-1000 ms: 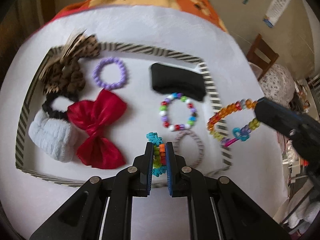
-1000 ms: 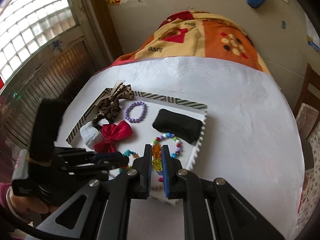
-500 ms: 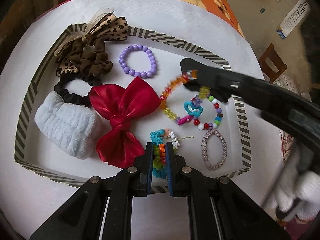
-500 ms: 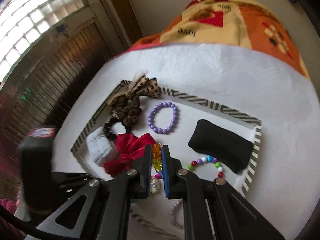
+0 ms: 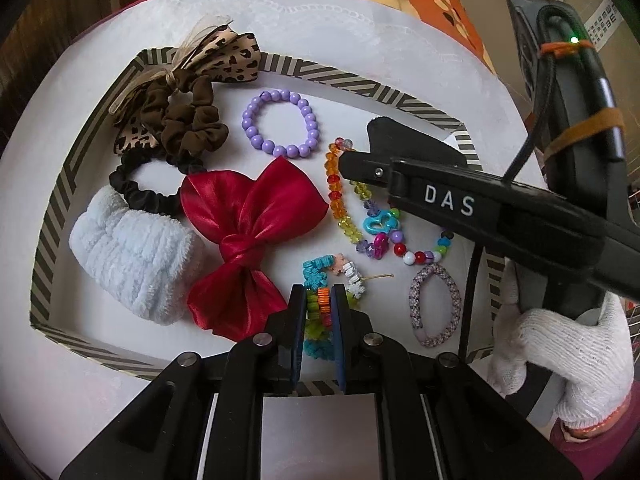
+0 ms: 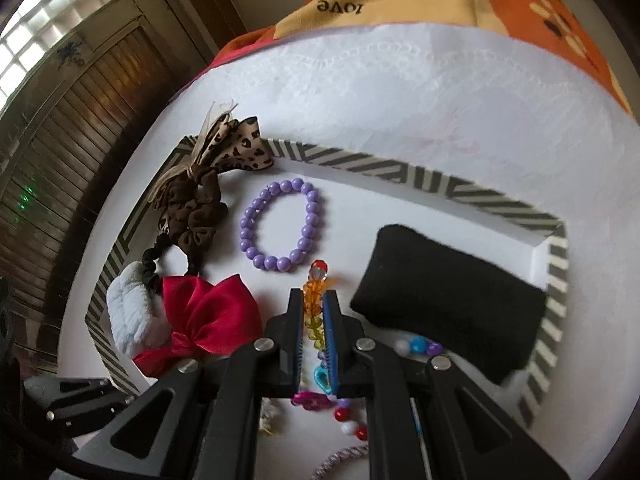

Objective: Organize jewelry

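The left gripper pinches a chunky bracelet of ridged turquoise, orange and green pieces between its blue-padded fingers, at the near edge of the tray. The right gripper is clamped on a strand of faceted glassy beads, amber and yellow, that curves down inside the tray to a turquoise charm. Just beside it lies a bracelet of round multicolored beads, with an oval braided band near the front. A ring of smooth purple beads sits farther back, next to a shiny red satin bow. Left of the bow are a fluffy white band, a thin black scrunchie and a brown scrunchie with a leopard-print ribbon. A soft black pouch rests by the striped cardboard rim, on white cloth.
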A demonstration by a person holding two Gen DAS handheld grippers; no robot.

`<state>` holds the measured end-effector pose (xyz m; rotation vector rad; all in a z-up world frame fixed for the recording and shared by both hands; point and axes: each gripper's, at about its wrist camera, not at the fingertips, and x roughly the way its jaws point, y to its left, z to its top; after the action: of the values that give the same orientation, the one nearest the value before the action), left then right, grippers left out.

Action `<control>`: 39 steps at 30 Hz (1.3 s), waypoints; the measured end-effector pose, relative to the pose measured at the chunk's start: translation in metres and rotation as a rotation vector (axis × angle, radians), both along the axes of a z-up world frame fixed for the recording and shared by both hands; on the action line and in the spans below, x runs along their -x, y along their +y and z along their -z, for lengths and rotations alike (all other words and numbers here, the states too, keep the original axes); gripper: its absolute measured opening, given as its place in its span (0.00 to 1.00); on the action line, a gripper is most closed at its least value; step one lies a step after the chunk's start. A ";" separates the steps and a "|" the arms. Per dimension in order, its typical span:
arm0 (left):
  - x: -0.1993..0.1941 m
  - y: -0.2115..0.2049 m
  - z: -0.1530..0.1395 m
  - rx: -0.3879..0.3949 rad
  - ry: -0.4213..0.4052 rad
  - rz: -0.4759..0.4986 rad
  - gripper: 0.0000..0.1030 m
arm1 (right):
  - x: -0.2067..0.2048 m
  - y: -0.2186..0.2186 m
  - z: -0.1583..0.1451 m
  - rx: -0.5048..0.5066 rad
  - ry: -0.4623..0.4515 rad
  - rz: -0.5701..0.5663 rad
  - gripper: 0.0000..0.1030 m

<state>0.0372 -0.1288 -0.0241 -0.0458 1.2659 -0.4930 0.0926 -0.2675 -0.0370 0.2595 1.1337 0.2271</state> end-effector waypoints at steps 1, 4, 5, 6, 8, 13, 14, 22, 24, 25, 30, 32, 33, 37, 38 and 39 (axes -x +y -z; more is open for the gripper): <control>0.001 -0.001 0.000 -0.004 0.000 0.000 0.08 | 0.000 -0.001 0.001 -0.005 0.003 0.007 0.09; 0.001 0.000 -0.002 -0.007 0.002 -0.008 0.22 | 0.003 -0.007 -0.002 -0.016 0.008 0.031 0.21; 0.002 0.000 -0.003 -0.013 -0.001 -0.011 0.24 | 0.006 -0.010 -0.006 -0.021 -0.001 0.035 0.23; 0.003 0.000 -0.004 -0.021 -0.003 -0.013 0.25 | 0.009 -0.011 -0.010 -0.019 -0.008 0.038 0.23; 0.005 0.000 -0.006 -0.032 -0.006 -0.013 0.27 | 0.017 -0.013 -0.020 -0.003 -0.030 0.041 0.25; 0.015 0.004 -0.018 -0.050 -0.036 -0.023 0.27 | 0.045 -0.022 -0.046 0.016 -0.086 0.077 0.42; 0.018 0.005 -0.022 -0.052 -0.052 -0.024 0.27 | 0.052 -0.024 -0.051 0.022 -0.099 0.091 0.44; 0.038 0.008 -0.050 -0.082 -0.140 -0.042 0.27 | 0.111 -0.028 -0.079 0.102 -0.165 0.179 0.54; 0.043 0.009 -0.056 -0.092 -0.163 -0.048 0.27 | 0.122 -0.028 -0.084 0.112 -0.175 0.199 0.56; 0.046 0.010 -0.059 -0.094 -0.171 -0.053 0.27 | 0.130 -0.027 -0.088 0.121 -0.185 0.209 0.57; 0.061 0.016 -0.072 -0.112 -0.222 -0.079 0.27 | 0.159 -0.022 -0.100 0.137 -0.213 0.247 0.58; 0.067 0.017 -0.078 -0.118 -0.246 -0.085 0.27 | 0.170 -0.020 -0.104 0.137 -0.220 0.263 0.61; 0.071 0.019 -0.082 -0.125 -0.262 -0.092 0.27 | 0.175 -0.018 -0.106 0.139 -0.225 0.268 0.61; 0.080 0.023 -0.095 -0.139 -0.304 -0.103 0.27 | 0.187 -0.011 -0.115 0.172 -0.238 0.283 0.64; 0.082 0.024 -0.097 -0.141 -0.313 -0.107 0.27 | 0.189 -0.010 -0.117 0.177 -0.241 0.286 0.65; 0.085 0.025 -0.101 -0.145 -0.327 -0.112 0.27 | 0.191 -0.008 -0.119 0.179 -0.245 0.288 0.65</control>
<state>-0.0477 -0.1035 0.0773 0.0828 0.9694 -0.2964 -0.0979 -0.2760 0.0824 0.2262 0.8552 -0.0966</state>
